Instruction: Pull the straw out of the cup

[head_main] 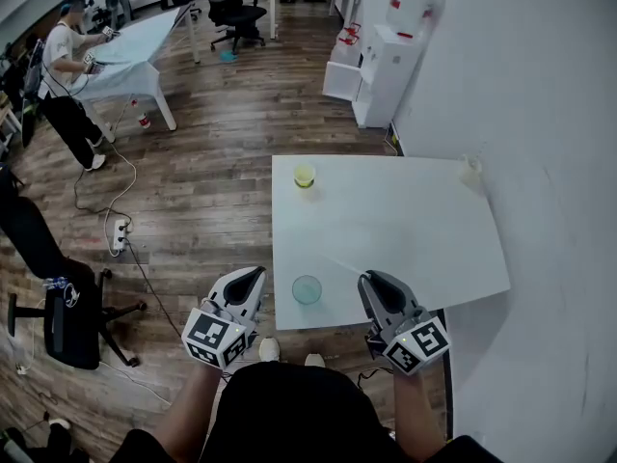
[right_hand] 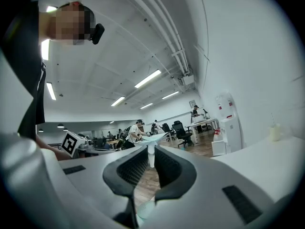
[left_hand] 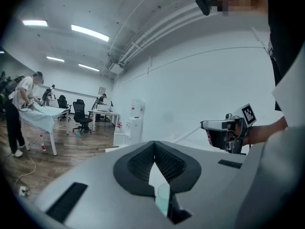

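The clear cup [head_main: 307, 289] sits at the desk's [head_main: 415, 230] near edge, between the tools; its straw is too faint to place. The left tool [head_main: 256, 274] is pressed together and the right tool [head_main: 372, 280] slightly spread, both empty. The straw is likely light and crushable: pinch gently near its top

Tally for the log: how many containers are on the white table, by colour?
Yellow cup: 1
Teal cup: 1
Pale container by the wall, kind unclear: 1
Total: 3
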A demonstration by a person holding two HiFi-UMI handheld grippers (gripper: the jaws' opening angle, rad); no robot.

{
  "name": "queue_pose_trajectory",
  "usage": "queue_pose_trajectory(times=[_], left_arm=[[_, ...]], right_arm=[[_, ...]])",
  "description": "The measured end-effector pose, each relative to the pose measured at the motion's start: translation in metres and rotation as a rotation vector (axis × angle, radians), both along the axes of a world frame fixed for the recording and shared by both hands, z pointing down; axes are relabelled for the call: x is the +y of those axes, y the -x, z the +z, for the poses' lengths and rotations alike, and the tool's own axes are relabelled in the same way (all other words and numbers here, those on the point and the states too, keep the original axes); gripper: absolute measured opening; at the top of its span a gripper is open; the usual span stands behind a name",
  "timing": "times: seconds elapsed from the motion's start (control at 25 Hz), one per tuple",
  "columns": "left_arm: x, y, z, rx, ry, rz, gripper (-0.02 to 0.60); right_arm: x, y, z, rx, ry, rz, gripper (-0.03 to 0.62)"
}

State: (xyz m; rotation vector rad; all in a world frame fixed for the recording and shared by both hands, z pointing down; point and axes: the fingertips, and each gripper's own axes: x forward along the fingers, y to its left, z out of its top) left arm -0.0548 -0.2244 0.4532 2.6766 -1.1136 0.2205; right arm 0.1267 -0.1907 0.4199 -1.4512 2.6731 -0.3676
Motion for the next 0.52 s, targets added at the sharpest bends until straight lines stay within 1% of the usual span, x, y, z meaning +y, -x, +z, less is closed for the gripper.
queue_pose_trajectory(times=[0.52], left_arm=[[0.0050,-0.0021,0.0036,-0.004,0.008,0.003,0.014]], right_arm=[[0.0045,-0.0026,0.0085,0.012,0.019,0.003,0.055]])
